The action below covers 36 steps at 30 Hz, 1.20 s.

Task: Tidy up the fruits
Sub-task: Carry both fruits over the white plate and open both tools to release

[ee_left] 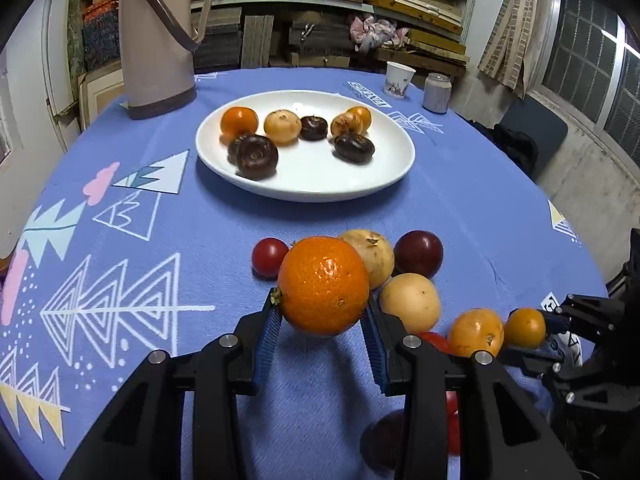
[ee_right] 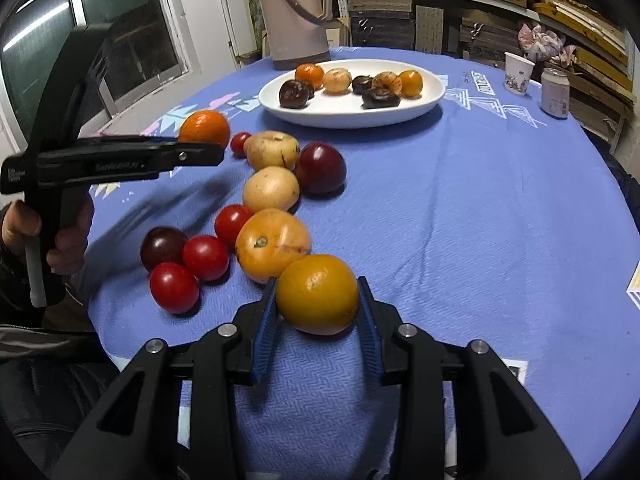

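My left gripper [ee_left: 323, 312] is shut on a bright orange mandarin [ee_left: 323, 285] and holds it above the blue cloth. It also shows in the right wrist view [ee_right: 204, 128]. My right gripper [ee_right: 318, 304] is shut on a yellow-orange fruit [ee_right: 317, 294], low over the cloth; this fruit shows in the left wrist view [ee_left: 525, 327]. A white plate [ee_left: 308, 186] beyond holds several oranges, pale fruits and dark fruits. Loose fruit lies in a row between the grippers: pale yellow fruits [ee_right: 271, 189], dark plums [ee_right: 320, 168], red tomatoes [ee_right: 206, 257] and an orange persimmon [ee_right: 273, 245].
A beige thermos [ee_left: 156, 40] stands behind the plate at the far left. A paper cup [ee_left: 398, 79] and a small jar [ee_left: 437, 93] stand at the far right. The round table's edge [ee_left: 576, 248] curves close on the right. Shelves of boards fill the back wall.
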Motion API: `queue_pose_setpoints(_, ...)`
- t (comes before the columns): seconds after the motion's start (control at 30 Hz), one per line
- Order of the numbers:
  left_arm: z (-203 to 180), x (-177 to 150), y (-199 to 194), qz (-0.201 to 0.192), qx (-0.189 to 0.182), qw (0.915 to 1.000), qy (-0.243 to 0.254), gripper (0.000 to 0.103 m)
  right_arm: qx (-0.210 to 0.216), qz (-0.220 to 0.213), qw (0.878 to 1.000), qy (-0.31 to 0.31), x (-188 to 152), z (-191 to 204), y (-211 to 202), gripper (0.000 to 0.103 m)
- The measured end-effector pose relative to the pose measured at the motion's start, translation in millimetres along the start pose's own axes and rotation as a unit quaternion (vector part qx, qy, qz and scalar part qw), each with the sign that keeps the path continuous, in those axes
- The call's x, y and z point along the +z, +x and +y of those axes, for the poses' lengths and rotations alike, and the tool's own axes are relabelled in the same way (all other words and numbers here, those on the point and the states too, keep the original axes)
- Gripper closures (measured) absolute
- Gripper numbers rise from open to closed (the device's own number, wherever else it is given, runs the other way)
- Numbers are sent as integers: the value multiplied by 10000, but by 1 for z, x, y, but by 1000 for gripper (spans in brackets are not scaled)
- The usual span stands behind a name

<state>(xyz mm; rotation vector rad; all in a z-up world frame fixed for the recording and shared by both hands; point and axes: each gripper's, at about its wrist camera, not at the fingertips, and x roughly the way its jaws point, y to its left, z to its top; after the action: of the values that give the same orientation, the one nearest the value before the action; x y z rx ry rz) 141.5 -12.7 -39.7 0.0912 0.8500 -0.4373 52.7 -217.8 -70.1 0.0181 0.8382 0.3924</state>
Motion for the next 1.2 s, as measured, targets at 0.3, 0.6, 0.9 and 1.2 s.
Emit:
queue_pose_setpoints(0.3,13,9,-13,-112,77,9999,-94,63,-57,-436,9990,80,20,-13,-32,66)
queue_pose_setpoints(0.6,19,55,-14,-316,110,9993,147,63,86,-910,9958,-107,95,-24,-35,66)
queue_pose_setpoints(0.9,29,110,44,-83,230,9995,202,63,205,-545,9983,-6,173,-38,44,66)
queue_pose_setpoints(1.2,41,147,95,143,210,9995,180,63,274,108,9996,-44,203,-43,128,66)
